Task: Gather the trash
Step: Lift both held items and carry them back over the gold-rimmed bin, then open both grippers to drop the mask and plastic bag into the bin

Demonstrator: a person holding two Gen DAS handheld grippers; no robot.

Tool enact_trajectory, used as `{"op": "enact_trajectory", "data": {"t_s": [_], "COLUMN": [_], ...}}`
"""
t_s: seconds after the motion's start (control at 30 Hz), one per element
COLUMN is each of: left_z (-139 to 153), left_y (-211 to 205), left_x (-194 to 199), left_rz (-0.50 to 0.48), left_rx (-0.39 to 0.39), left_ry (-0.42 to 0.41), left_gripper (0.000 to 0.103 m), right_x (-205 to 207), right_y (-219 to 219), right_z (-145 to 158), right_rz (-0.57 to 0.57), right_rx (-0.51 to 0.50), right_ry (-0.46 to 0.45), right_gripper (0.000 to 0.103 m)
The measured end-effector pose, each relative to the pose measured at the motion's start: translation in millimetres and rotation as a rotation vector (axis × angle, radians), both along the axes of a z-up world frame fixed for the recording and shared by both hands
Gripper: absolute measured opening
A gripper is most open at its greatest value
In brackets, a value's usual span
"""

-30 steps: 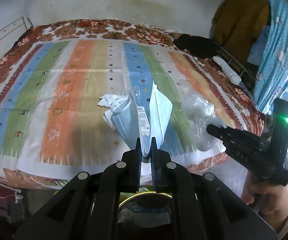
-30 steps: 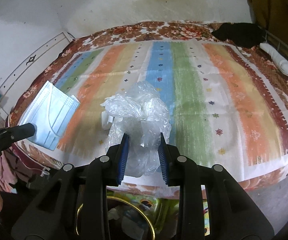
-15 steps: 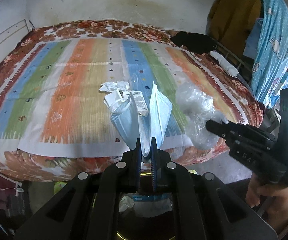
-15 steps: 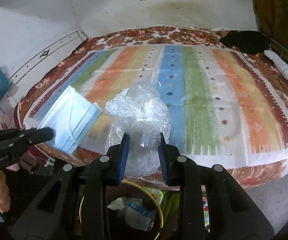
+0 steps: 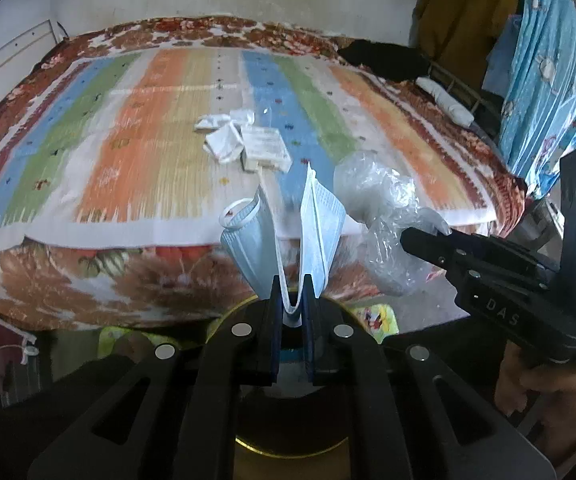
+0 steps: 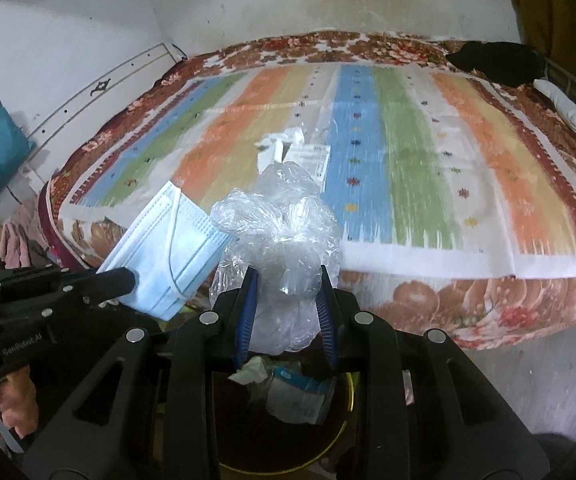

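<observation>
A: Blue face mask [image 5: 284, 236], folded into a V, pinched at the fold in left gripper [image 5: 290, 304], jaws nearly closed on it. Held off the bed edge, above the gold-rimmed bin [image 6: 339, 428] on the floor. Handling?

B: Very light, limp, pleated fabric. No crush risk. Ear loop [image 5: 236, 213] dangling at 10 o'clock from the grip; likely to snag on the bin rim. Best hold as is, at the fold.

A: Right side?

B: Crumpled clear plastic bag [image 6: 280, 256] held by its lower part in right gripper [image 6: 286, 312], jaws at a narrow-to-middle gap, pads pressing the film. Directly above the bin, at 12 o'clock from its mouth. Weightless, springy, slippery; probably clings to pads on release. Bulk needs a deep bite, not an edge.

A: Left on the bed [image 5: 136, 152]?

B: White crumpled tissues [image 5: 224, 140] and a small flat carton [image 5: 266, 148], touching, mid-bed, at 12 o'clock from the mask. Tissues soft, pinch anywhere. Carton stiffer; take across its short sides.

A: Bin contents?

B: Paper scraps and a wrapper already inside.
</observation>
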State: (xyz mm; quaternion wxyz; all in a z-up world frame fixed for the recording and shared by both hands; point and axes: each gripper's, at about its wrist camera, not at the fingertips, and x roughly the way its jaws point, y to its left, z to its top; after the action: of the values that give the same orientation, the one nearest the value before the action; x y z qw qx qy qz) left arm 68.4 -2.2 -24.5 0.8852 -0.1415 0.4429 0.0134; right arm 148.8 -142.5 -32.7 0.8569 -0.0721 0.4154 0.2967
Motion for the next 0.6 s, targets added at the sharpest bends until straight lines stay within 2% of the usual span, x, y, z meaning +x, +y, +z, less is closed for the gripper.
{"op": "enact_trajectory", "data": {"t_s": [0.17,0.33,0.6], "left_z": [-12.0,-33.6,-53.1], "left_y": [-8.7,-23.3,-19.8], "left_x": [-9.3,-15.5,-23.7], "left_rz": [-0.014,-0.033,0.029], "left_rx": [0.025,0.050,0.041], "left_ry": [0.034,0.099,0.156], "left_gripper": [0.008,0.008,0.008], "right_x": [-11.9,-20.7,-41.9], "right_y": [-3.0,-10.7,-7.4], "right_z": [-13.5,-32.8,-49.8], "right_rz": [-0.020,-0.034,-0.011], "right_rx": [-0.027,-0.021,-0.060], "right_ry": [0.028,0.116,0.151], "right_gripper": [0.027,0.027,0.027]}}
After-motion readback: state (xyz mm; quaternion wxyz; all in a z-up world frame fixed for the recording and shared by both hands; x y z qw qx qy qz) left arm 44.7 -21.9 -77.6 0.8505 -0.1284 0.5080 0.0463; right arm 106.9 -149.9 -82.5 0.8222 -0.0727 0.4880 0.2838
